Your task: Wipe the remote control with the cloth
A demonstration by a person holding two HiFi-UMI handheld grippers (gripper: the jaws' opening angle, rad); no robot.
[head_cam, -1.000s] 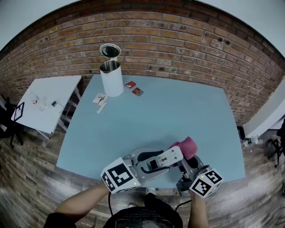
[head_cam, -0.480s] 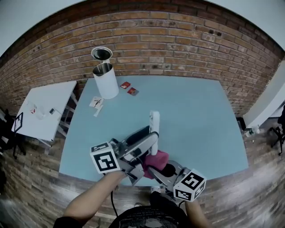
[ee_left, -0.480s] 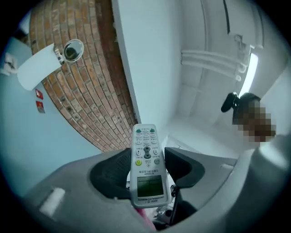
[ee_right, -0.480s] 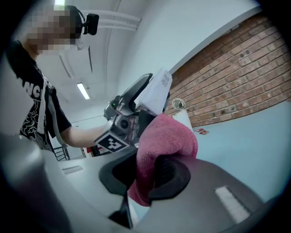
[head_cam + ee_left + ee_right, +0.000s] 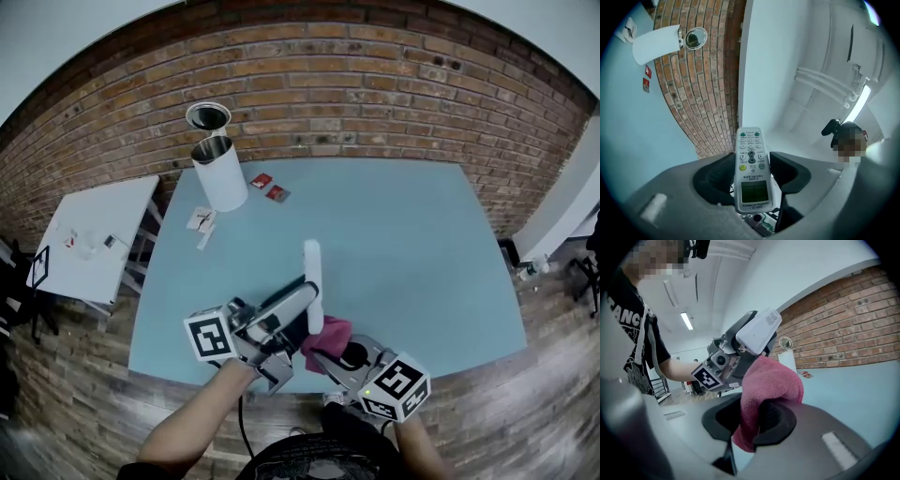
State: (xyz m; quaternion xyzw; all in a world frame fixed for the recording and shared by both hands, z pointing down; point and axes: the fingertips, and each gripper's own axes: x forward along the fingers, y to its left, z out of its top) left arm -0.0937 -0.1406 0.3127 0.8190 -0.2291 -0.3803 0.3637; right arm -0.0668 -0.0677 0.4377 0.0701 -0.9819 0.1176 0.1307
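Observation:
My left gripper (image 5: 295,314) is shut on the white remote control (image 5: 312,284), holding it by its lower end above the near edge of the blue table (image 5: 412,244). In the left gripper view the remote control (image 5: 751,169) shows its buttons and small screen between the jaws. My right gripper (image 5: 339,354) is shut on the pink cloth (image 5: 325,342), which sits right under the remote's held end. In the right gripper view the pink cloth (image 5: 766,392) bulges out of the jaws and presses against the remote control (image 5: 758,331) and the left gripper (image 5: 729,359).
A white cylindrical can (image 5: 219,173) with its lid (image 5: 207,117) off stands at the table's far left. Two red packets (image 5: 270,187) and some small white cards (image 5: 202,223) lie near it. A white side table (image 5: 89,234) stands to the left. A brick wall (image 5: 375,84) runs behind.
The left gripper swung the remote from lying sideways to pointing away from me. The right gripper brought the cloth from the right side in under the remote's held end.

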